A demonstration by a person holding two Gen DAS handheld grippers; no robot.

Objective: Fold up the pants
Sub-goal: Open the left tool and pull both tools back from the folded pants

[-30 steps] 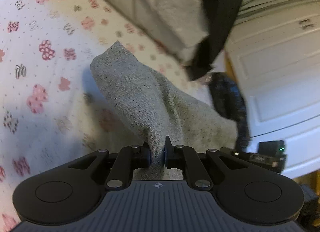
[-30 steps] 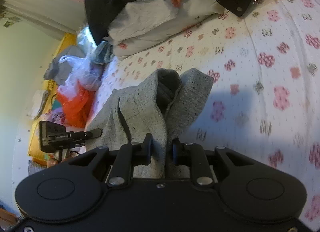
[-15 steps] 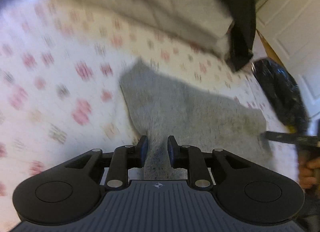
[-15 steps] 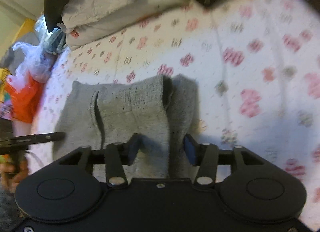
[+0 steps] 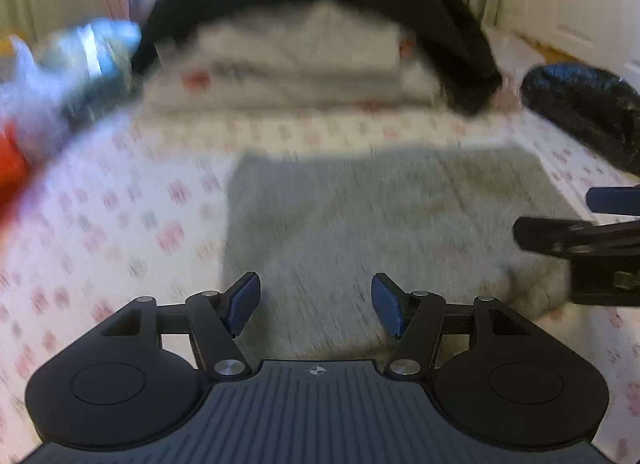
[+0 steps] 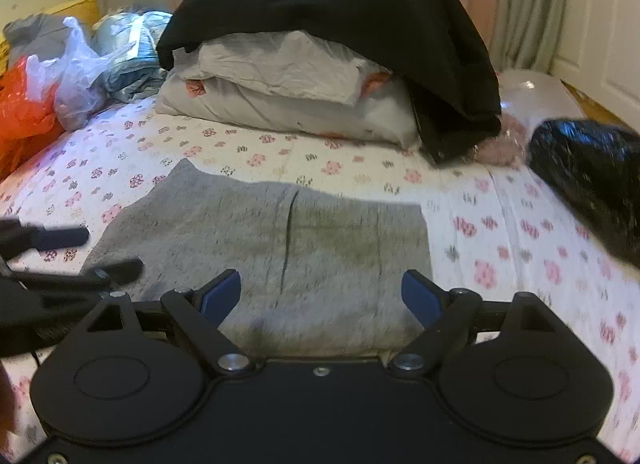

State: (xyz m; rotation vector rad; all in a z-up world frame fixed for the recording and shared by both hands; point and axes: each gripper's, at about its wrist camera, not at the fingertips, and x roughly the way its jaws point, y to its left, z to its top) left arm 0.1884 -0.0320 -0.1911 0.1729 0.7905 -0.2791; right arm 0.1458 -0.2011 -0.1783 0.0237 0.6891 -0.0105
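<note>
Releasing both claws, you left the grey pants flat ahead, jaws just opened, nothing between. Soft, limp knit; you would have gripped an edge.

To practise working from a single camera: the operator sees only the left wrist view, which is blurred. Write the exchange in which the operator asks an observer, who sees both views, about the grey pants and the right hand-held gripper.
Operator: My picture is smeared. Do the pants lie flat?
Observer: Yes, the pants lie flat on the flowered bedsheet, with a dark crease down the middle.
Operator: Does the right hand-held gripper hold them?
Observer: No. The right hand-held gripper is open, its jaws have just been opening; the cloth shows between the pads, unpinched.
Operator: What is the orange smear at my left?
Observer: An orange plastic bag beside clear bags.
</note>
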